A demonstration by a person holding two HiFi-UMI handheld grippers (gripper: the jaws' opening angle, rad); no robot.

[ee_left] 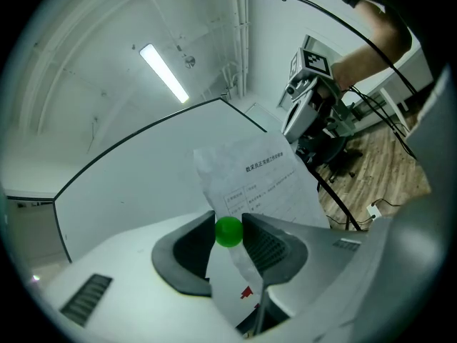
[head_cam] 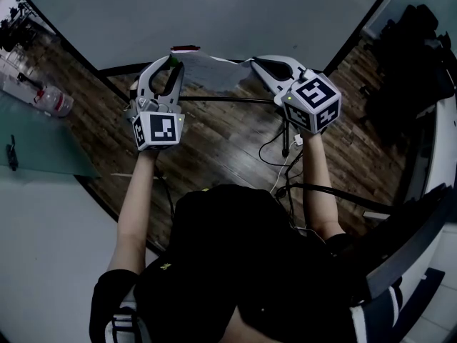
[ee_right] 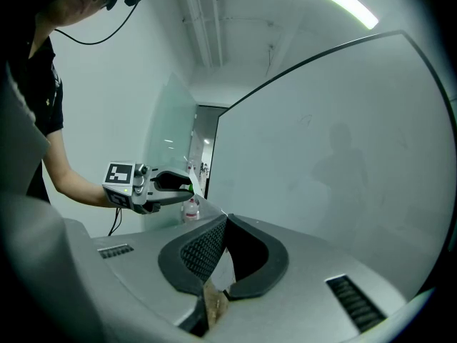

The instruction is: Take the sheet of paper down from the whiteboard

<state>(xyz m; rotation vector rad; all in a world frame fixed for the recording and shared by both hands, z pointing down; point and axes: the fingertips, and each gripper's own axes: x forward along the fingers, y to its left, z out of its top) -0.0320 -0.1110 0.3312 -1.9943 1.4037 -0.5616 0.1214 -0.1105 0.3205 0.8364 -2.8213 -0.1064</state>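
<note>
As it hangs in the air between the two grippers, the sheet of paper [head_cam: 214, 68] is spread out in front of the lower part of the whiteboard [head_cam: 214, 13], and I cannot see any part of it lying flat on the board. It is wrinkled and it has printed lines of text and a small table (the print is too small for reading).

One end of the sheet goes into the left gripper [head_cam: 170, 64]. In the left gripper view, a small green ball [ee_left: 228, 232] sits between the tips of this gripper, touching both jaws, and the paper [ee_left: 264, 177] passes through the same gap, beside the ball. So the jaws are closed on the ball, with a moderate gap between them. A little red mark is printed on the part of the paper that lies inside the jaws.

The other end is in the right gripper [head_cam: 251, 63]. In the right gripper view its jaws are pressed together, and the thin edge of the sheet [ee_right: 218, 266] is pinched between them.

Both grippers are held up with raised arms, at about the same height and well apart. Below them there is a dark wooden floor [head_cam: 221, 141] with some cables. At the left of the head view, a plastic bottle [head_cam: 53, 100] lies on a glass table [head_cam: 36, 148].
</note>
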